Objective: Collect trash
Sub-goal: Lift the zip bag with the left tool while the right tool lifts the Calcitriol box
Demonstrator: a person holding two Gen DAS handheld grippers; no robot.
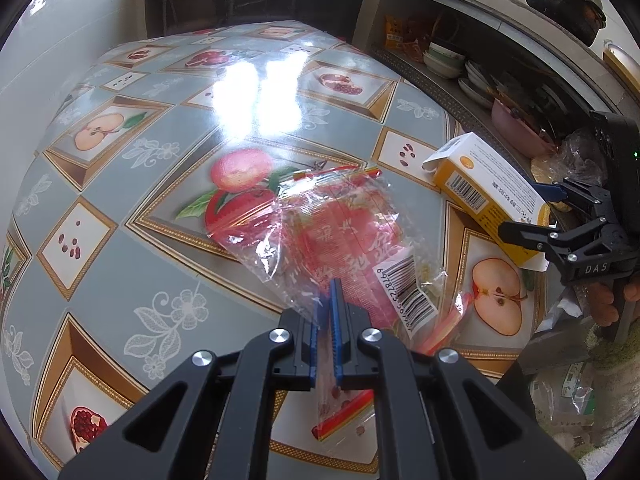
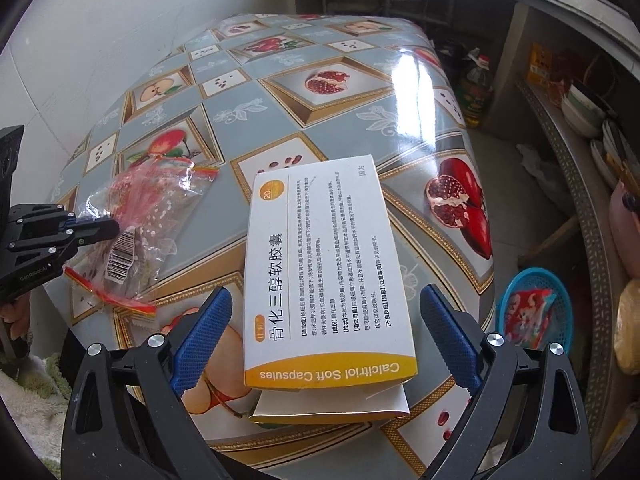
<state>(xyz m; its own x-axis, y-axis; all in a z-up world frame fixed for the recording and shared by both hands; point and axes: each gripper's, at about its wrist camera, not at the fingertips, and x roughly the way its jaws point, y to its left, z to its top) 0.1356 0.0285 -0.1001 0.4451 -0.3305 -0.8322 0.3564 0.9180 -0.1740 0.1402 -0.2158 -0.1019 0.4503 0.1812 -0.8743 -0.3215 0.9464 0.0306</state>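
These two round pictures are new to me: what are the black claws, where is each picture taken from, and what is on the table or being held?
A person holds a hand-held claw in each hand, each with a wide-angle camera looking along its fingers. The left wrist view shows the left claw shut on a clear red plastic wrapper lying on the fruit-patterned table. The right wrist view shows the right claw open, its blue fingers either side of a white-and-yellow medicine box, not gripping it. A blue basket sits beside the table.
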